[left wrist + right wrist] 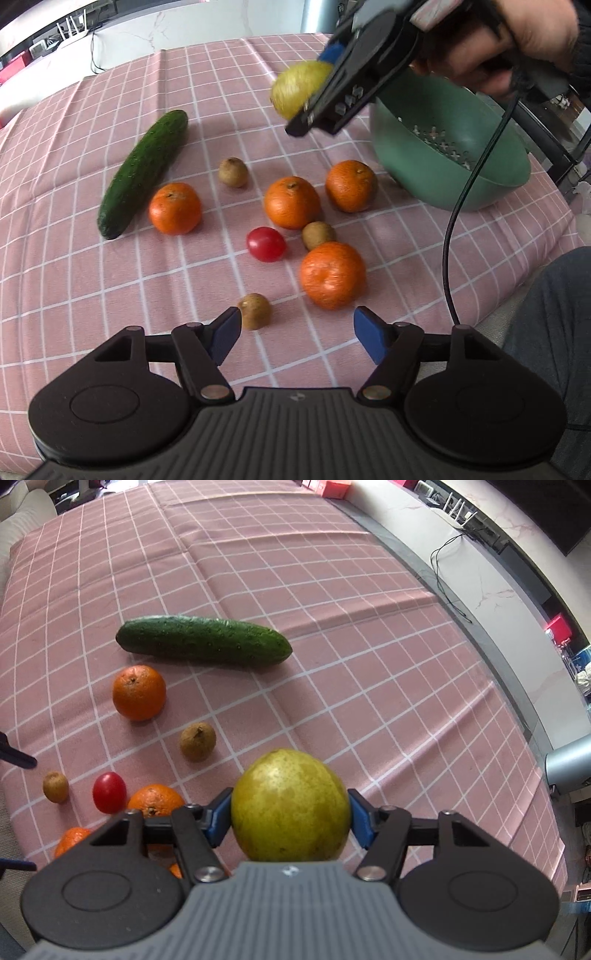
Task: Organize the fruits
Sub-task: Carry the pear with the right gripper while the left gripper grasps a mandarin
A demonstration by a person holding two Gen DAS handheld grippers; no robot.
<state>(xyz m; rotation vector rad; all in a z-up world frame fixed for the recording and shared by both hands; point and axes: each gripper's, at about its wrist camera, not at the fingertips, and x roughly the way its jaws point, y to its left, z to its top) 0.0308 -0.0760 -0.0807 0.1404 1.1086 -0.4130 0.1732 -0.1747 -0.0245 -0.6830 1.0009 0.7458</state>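
My right gripper (290, 818) is shut on a yellow-green pear (291, 806), lifted off the pink checked tablecloth (332, 646). In the left wrist view the same pear (297, 86) hangs in the right gripper (314, 88) just left of the green colander bowl (454, 155). My left gripper (297, 332) stands open low over the cloth, with a small brown fruit (255, 310) by its left pad. Several oranges (332, 275), a cherry tomato (266, 243), more small brown fruits (232, 171) and a cucumber (144, 171) lie on the cloth.
A black cable (461, 206) hangs from the right gripper past the bowl's front. A person's hand (517, 40) holds that gripper, and a trouser leg (554, 314) shows at the table's right edge. A counter with cables (461, 554) runs beyond the table.
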